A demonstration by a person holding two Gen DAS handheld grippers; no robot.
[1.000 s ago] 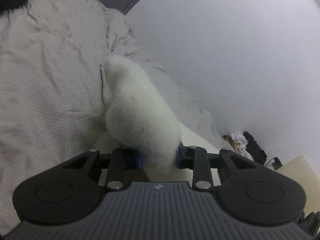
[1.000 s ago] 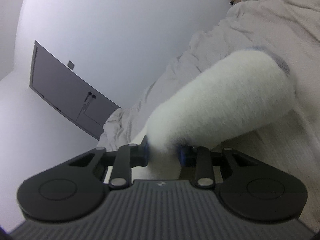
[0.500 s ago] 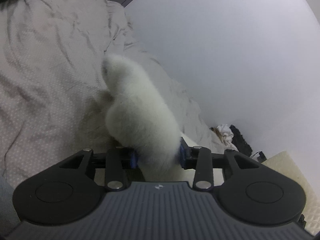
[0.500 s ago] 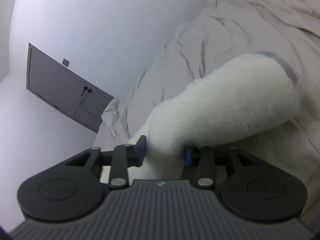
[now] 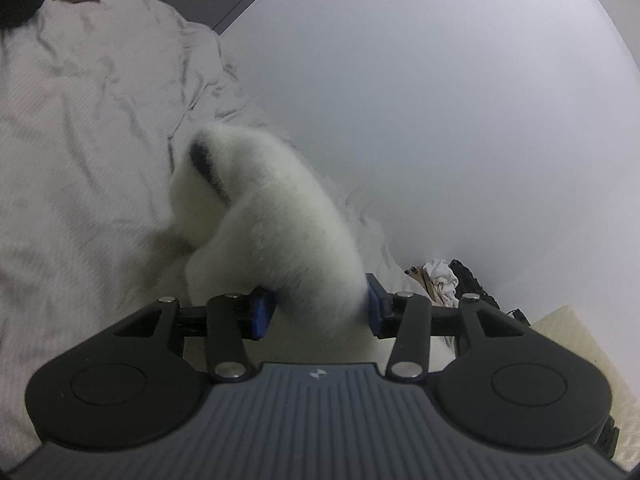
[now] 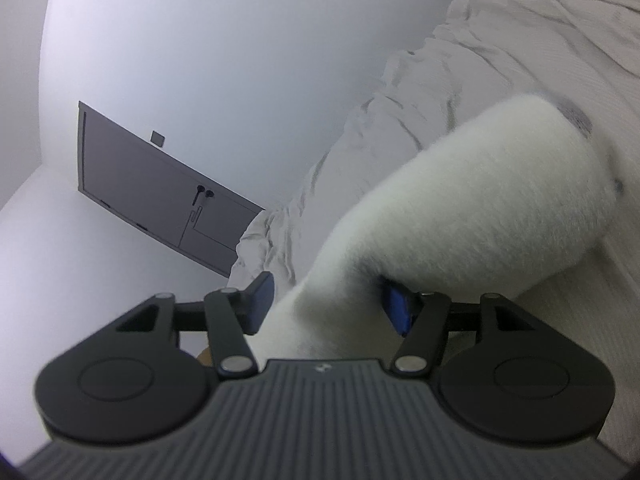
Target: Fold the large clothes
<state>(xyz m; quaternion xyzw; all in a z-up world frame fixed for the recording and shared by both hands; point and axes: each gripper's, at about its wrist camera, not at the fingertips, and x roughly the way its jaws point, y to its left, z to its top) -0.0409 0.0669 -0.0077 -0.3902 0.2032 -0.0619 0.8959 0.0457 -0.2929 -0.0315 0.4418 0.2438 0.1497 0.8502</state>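
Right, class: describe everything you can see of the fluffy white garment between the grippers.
The fluffy white garment looks like thick, soft fleece, bunched into a rounded roll, with a dark trim at its far end. It lies over the wrinkled pale bedcover. The left gripper has blue fingers on both sides of it; the right gripper has widened, one finger standing clear of the fleece.

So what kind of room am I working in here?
Most likely a bedroom. The white fleece garment is being handled over a bed with a rumpled pale bedsheet that runs up against a plain wall. There is a grey door in the background.
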